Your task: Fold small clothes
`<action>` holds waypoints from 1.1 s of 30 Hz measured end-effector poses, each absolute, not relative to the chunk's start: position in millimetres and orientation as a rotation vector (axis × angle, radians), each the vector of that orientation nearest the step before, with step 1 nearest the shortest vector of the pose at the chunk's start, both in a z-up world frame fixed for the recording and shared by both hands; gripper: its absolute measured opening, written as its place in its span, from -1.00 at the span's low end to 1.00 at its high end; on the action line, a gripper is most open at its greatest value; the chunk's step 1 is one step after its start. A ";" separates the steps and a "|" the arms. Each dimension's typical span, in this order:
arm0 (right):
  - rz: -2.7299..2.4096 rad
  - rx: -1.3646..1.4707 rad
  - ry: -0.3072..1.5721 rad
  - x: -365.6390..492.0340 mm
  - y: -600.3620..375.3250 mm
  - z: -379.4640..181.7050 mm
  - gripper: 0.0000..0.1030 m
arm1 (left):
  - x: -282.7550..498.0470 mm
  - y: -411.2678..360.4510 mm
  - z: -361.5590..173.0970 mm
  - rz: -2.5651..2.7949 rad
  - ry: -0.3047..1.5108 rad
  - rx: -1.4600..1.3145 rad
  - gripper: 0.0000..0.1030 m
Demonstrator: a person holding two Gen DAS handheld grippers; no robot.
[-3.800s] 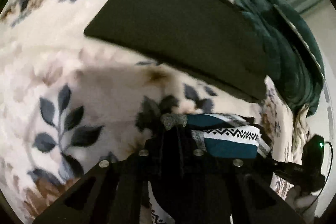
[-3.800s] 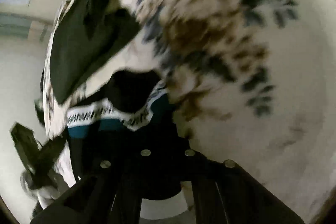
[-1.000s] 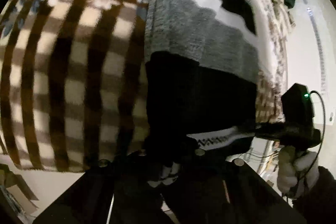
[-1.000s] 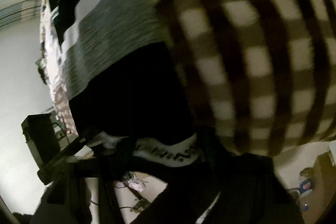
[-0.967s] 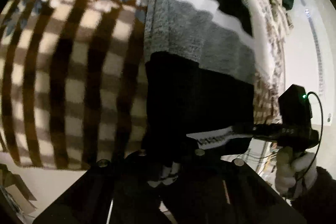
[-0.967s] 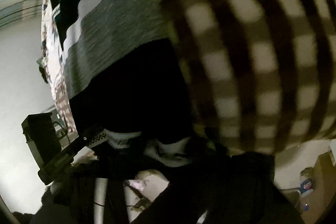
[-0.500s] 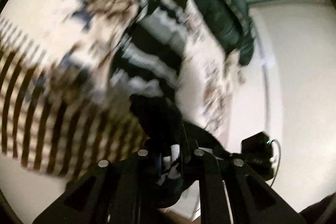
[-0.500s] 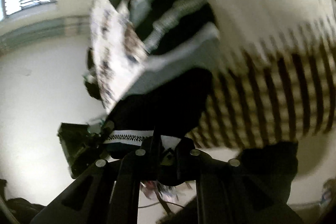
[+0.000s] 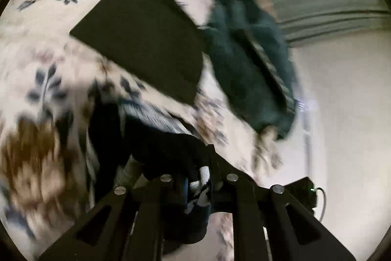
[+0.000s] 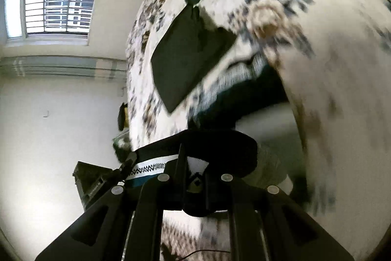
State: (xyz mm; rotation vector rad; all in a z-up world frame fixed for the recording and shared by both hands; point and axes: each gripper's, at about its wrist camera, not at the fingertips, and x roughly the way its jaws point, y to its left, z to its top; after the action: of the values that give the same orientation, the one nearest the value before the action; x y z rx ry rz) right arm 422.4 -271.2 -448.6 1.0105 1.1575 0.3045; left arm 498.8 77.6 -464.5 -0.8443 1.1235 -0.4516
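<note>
A striped knit garment (image 9: 156,133) in black, grey, white and teal, with a zigzag band, lies on the floral bedspread (image 9: 36,60). My left gripper (image 9: 198,177) is shut on its near edge and holds it lifted. My right gripper (image 10: 195,173) is shut on the same edge (image 10: 151,166), further along. The edge stretches between both grippers. The far part of the garment (image 10: 244,89) rests on the bed. The left gripper shows in the right wrist view (image 10: 122,168) at the left.
A flat folded dark garment (image 9: 146,40) lies further back on the bed, also in the right wrist view (image 10: 185,58). A dark green bundle (image 9: 249,60) sits behind it. A window (image 10: 56,9) and white wall are to the left.
Both grippers have carried the garment's near edge up and forward over the rest of it. The checked blanket edge has left view and the floral bedspread and dark folded garment now show.
</note>
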 end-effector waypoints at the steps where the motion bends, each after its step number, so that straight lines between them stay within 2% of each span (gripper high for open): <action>1: 0.294 1.022 1.178 454.4 -274.4 -464.8 -0.75 | 518.6 78.9 -479.4 -0.435 1.150 -0.851 -0.63; 2: 0.287 1.029 1.198 474.6 -277.1 -478.0 -0.72 | 534.0 81.0 -492.7 -0.408 1.186 -0.849 -0.50; 4: 0.250 1.038 1.274 507.2 -284.4 -505.6 -0.53 | 539.2 89.6 -498.6 -0.377 1.175 -0.850 -0.36; 5: 0.237 1.035 1.287 511.7 -288.0 -510.0 -0.19 | 535.5 94.5 -496.2 -0.372 1.153 -0.842 -0.13; 6: 0.236 1.028 1.271 511.4 -291.0 -510.4 0.03 | 532.0 98.3 -494.5 -0.366 1.138 -0.829 0.03; 9: 0.243 0.961 1.251 497.7 -296.8 -509.2 0.20 | 520.2 106.2 -493.0 -0.328 1.112 -0.768 0.03; 17: 0.215 0.718 1.363 513.6 -275.9 -545.5 0.20 | 550.4 35.9 -532.0 -0.329 1.279 -0.282 0.03; 19: 0.197 0.671 1.383 532.3 -267.1 -557.2 0.20 | 564.2 24.5 -543.5 -0.298 1.286 -0.205 -0.02; 20: 0.204 0.660 1.380 541.1 -263.3 -560.7 0.20 | 567.7 25.1 -546.5 -0.295 1.275 -0.216 -0.24; 21: 0.200 0.636 1.382 553.5 -258.3 -565.4 0.13 | 573.3 31.8 -550.1 -0.279 1.255 -0.253 -0.72; 22: 0.187 0.619 1.382 560.8 -256.0 -568.0 -0.01 | 575.8 36.0 -552.5 -0.271 1.251 -0.272 -0.75; 23: 0.186 0.603 1.379 569.0 -252.8 -568.8 -0.47 | 575.1 40.3 -551.8 -0.272 1.239 -0.296 -0.80; 24: 0.192 0.594 1.380 575.7 -249.8 -570.4 -0.70 | 573.0 45.3 -547.5 -0.278 1.217 -0.330 -0.81; 27: 0.231 0.555 1.348 580.7 -242.7 -554.2 -0.73 | 561.3 59.9 -534.8 -0.281 1.162 -0.361 -0.81; 29: 0.259 0.520 1.313 582.3 -240.3 -544.8 -0.73 | 566.8 73.8 -546.9 -0.236 1.199 -0.375 -0.80; 31: 0.245 0.512 1.372 589.1 -241.9 -559.3 -0.63 | 568.3 83.9 -557.8 -0.218 1.248 -0.434 -0.71; 32: 0.235 0.505 1.408 590.9 -242.0 -563.9 -0.48 | 567.3 88.7 -558.4 -0.235 1.259 -0.479 -0.67; 33: 0.226 0.514 1.424 589.9 -244.1 -564.9 -0.36 | 563.7 92.9 -556.3 -0.250 1.263 -0.515 -0.48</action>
State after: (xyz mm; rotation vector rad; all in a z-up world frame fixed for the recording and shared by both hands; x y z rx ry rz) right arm 589.9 -244.1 -564.9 0.5141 1.4241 0.2261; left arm 563.7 92.9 -556.3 -0.5145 1.2635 -0.2495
